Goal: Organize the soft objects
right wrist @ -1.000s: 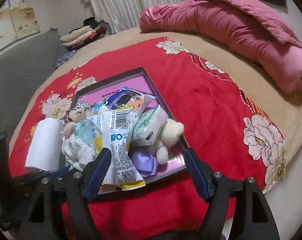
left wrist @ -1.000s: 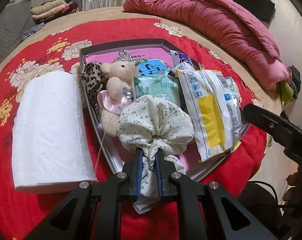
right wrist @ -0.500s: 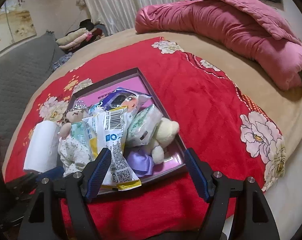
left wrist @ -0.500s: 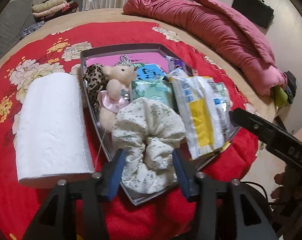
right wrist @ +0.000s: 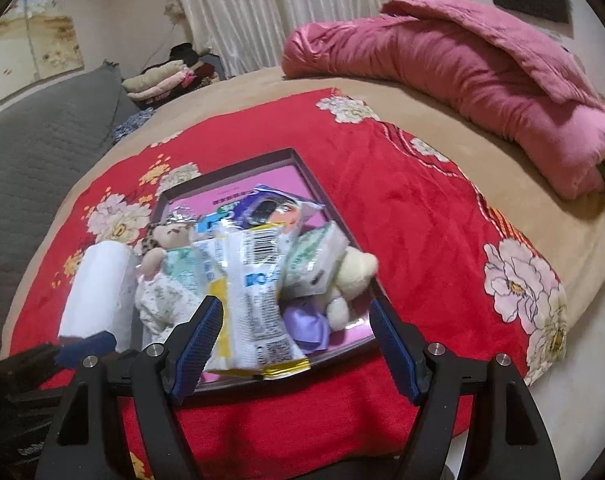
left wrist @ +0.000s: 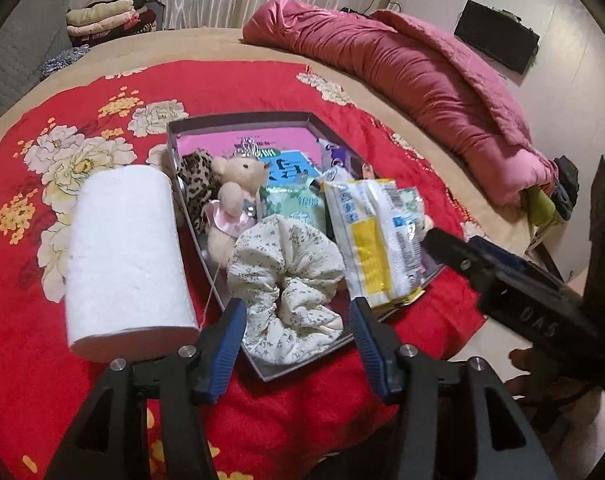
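Observation:
A cream floral scrunchie (left wrist: 286,276) lies loose in the near corner of the grey tray (left wrist: 242,118). My left gripper (left wrist: 296,308) is open just behind and above it, its blue pads clear of the cloth on both sides. The tray also holds a teddy bear in a pink dress (left wrist: 234,196), a leopard scrunchie (left wrist: 196,184), a green tissue pack (left wrist: 298,204) and a white-and-yellow packet (left wrist: 374,240). My right gripper (right wrist: 294,305) hovers open over the tray's near edge, with the packet (right wrist: 254,292) below it and a cream plush (right wrist: 350,276) beside that.
A white paper roll (left wrist: 122,256) lies on the red floral blanket (left wrist: 42,160) against the tray's left side. A rolled pink quilt (left wrist: 422,76) runs along the far right of the bed. Folded clothes (left wrist: 106,20) are stacked at the back left. The bed's edge drops off at right.
The left gripper has opened and let go of the floral scrunchie, then drawn back and up. The scrunchie now rests in the tray's near corner. The right gripper has barely moved.

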`<state>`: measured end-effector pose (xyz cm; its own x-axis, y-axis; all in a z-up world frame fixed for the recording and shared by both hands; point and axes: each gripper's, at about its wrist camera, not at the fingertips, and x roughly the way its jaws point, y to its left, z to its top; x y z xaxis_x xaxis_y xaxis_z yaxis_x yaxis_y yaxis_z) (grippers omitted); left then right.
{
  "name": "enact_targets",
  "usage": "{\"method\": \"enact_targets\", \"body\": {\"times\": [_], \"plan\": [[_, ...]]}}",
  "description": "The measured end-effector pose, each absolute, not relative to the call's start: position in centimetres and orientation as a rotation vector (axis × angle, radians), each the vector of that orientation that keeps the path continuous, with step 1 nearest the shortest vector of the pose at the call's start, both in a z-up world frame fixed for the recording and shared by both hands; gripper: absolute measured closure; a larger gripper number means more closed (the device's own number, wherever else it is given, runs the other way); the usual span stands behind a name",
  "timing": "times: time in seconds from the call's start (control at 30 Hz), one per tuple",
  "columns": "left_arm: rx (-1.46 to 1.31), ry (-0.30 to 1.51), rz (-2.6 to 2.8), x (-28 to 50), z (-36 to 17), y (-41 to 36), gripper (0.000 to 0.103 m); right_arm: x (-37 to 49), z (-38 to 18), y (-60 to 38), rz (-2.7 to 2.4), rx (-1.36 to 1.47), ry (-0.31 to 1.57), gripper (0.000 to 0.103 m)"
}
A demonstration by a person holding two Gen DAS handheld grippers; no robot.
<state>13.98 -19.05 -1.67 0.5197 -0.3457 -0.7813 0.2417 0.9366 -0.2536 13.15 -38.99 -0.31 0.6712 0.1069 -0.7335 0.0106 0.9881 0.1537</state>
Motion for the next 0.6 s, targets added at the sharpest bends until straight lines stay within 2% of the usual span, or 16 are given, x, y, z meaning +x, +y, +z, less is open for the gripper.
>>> {"method": "enact_targets", "body": {"times": [0.13, 0.2, 0.6], "plan": [[-0.114, 0.937, -0.344, 13.4, -0.3, -18.6, 0.047, 12.8, 0.6, -38.4, 0.052, 0.132, 0.812, 0.026], [-0.116, 0.93, -0.338, 13.1, 0.1, -18.3, 0.042, 12.5, 1.3, -38.2, 0.053, 0.133, 0.798, 0.026], [-0.107, 0.856, -0.264, 10.4, 3.1, -15.5, 0.041, 7.9, 4.3, -35.5, 0.041, 0.141, 0.789, 0.026]]}}
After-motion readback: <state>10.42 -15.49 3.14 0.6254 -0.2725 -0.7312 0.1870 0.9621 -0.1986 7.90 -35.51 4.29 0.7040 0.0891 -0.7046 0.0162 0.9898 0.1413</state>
